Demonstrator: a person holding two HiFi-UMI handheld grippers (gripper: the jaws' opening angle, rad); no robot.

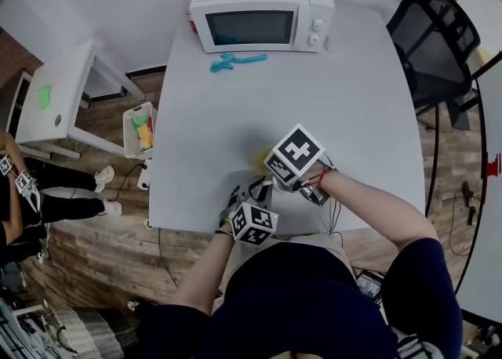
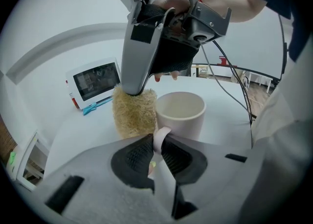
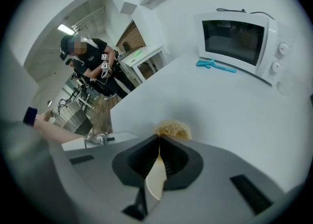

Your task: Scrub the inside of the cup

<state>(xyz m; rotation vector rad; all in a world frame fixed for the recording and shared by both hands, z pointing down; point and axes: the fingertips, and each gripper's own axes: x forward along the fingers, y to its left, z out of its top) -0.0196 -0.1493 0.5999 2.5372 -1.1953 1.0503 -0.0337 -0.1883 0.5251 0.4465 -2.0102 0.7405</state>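
A cream cup [image 2: 180, 113] stands upright on the white table [image 1: 329, 99]. My left gripper [image 2: 157, 142] is shut on its handle [image 2: 160, 135], which is pinched between the two pads. My right gripper [image 3: 159, 142] is shut on a tan loofah scrubber [image 3: 172, 130]. In the left gripper view the scrubber [image 2: 134, 113] hangs from the right gripper [image 2: 134, 90] just left of the cup, outside it and beside its wall. In the head view both grippers [image 1: 249, 193] [image 1: 265, 168] meet near the table's front edge, where the scrubber [image 1: 259, 163] shows as a yellowish patch and the cup is mostly hidden.
A white microwave [image 1: 259, 19] stands at the table's far edge, with a blue tool [image 1: 235, 60] in front of it and a red-capped bottle [image 1: 187, 1] to its left. A black chair [image 1: 435, 36] is at the right, a basket [image 1: 140, 130] and a small white table [image 1: 55, 99] at the left.
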